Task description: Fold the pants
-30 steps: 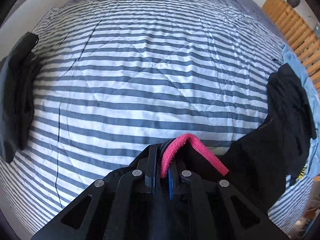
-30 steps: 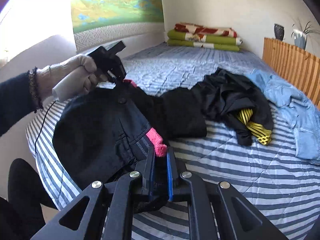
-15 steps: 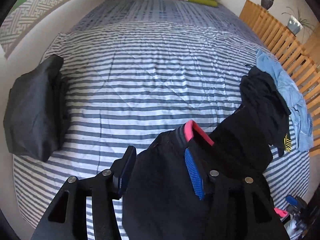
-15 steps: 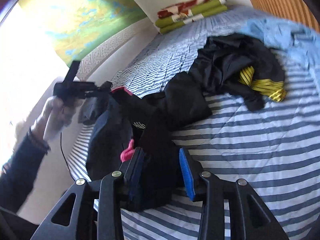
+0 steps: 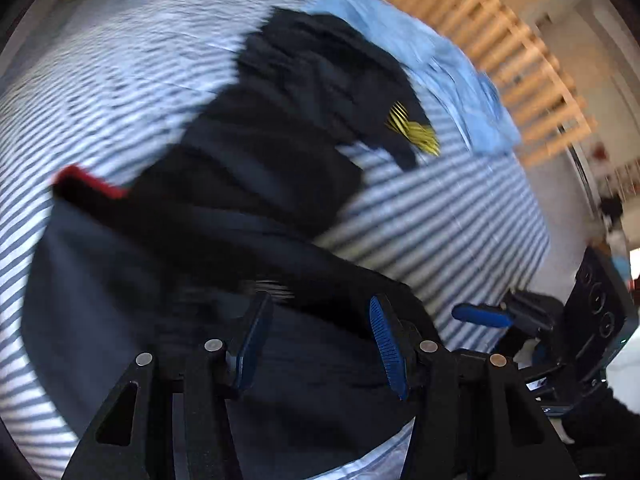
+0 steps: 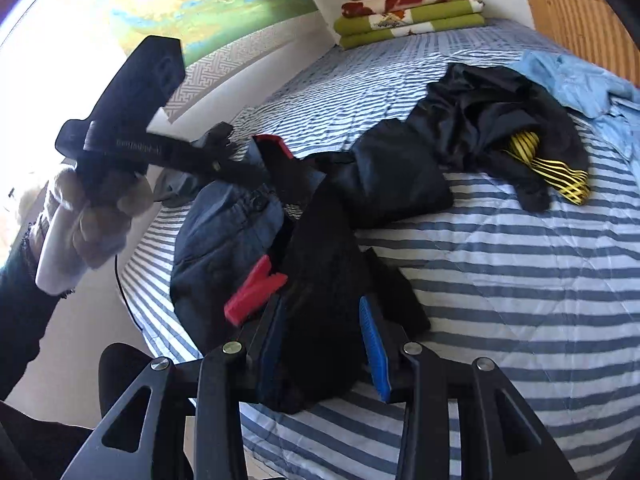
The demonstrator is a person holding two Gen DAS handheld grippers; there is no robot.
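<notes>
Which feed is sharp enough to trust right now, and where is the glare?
Left wrist view: motion-blurred, bedspread stripes and dark pants smeared. Right wrist view: sharp, but blown out white at the left edge behind the left tongs; fisheye bulges the bed in both.

Bare striped bedspread (image 6: 500, 288) right of the dark pants (image 6: 320, 280); beyond, a black clothes heap (image 6: 500, 128).

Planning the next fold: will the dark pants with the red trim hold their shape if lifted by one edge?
Probably not. The pants lie bunched and creased on the bed, so they likely droop. The red trim may flop loose.
</notes>
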